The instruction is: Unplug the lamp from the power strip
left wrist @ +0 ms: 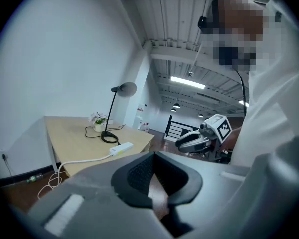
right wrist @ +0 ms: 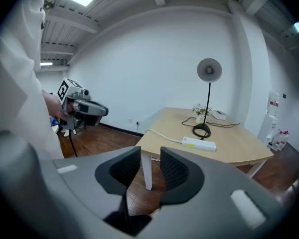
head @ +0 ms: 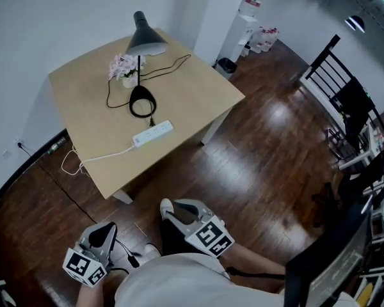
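A black desk lamp [head: 146, 40] stands at the far side of the light wooden table [head: 83, 88], its round base [head: 141, 100] near the middle. Its black cord loops over the table, and a plug [head: 152, 121] sits in the white power strip [head: 153, 133] by the near edge. Both grippers hang low by the person's body, well short of the table. My left gripper [head: 104, 234] is shut and empty. My right gripper [head: 171, 211] is open by a narrow gap and holds nothing. The left gripper view shows the lamp [left wrist: 123, 88] and strip [left wrist: 120, 147]; the right gripper view shows the strip [right wrist: 199, 144].
A small pot of pink flowers [head: 123, 69] stands beside the lamp. The strip's white cable [head: 96, 158] drops off the table's left edge to the dark wood floor. A black chair [head: 345, 101] and shelves stand at the right, a water dispenser [head: 246, 24] behind the table.
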Demonstrator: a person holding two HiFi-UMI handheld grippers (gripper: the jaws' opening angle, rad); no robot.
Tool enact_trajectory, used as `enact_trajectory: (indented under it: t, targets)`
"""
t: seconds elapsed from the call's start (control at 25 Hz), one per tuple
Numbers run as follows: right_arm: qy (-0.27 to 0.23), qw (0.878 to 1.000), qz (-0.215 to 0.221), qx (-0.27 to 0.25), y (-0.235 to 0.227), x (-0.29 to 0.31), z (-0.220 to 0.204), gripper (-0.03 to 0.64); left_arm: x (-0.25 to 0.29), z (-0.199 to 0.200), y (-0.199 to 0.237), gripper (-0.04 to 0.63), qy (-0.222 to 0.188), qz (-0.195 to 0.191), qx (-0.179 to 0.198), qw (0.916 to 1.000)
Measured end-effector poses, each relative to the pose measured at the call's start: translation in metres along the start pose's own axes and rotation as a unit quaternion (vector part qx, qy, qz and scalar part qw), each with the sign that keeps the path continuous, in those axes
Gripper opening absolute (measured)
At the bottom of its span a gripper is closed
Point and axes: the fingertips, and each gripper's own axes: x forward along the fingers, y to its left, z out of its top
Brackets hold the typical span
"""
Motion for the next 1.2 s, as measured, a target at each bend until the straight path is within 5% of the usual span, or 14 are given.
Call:
enact_trajectory:
  t: [0.32, 0.6, 1.04, 1.2]
  targets:
    - [0.001, 1.0, 0.002, -0.005, 0.048, -0.067, -0.031, 0.127, -0.039, -0.011, -0.068, 0.006, -0.014, 0.003, 0.057, 0.9983]
    - [-0.021, 1.0, 0.012, -0.008, 0.062, -0.134, -0.053, 0.129, -0.042, -0.01, -0.132, 0.005, -0.039, 0.028, 0.046, 0.9977]
    - [-0.058, 0.998, 0.023, -0.003, 0.073, -0.236, -0.088, 0.13, -0.027, -0.012, -0.251, 0.005, -0.041, 0.01, 0.071, 0.9965]
    - [-0.069, 0.997, 0.032, -0.008, 0.08, -0.253, -0.091, 0.13, -0.028, -0.014, -0.271, 0.006, -0.054, 0.019, 0.053, 0.9969]
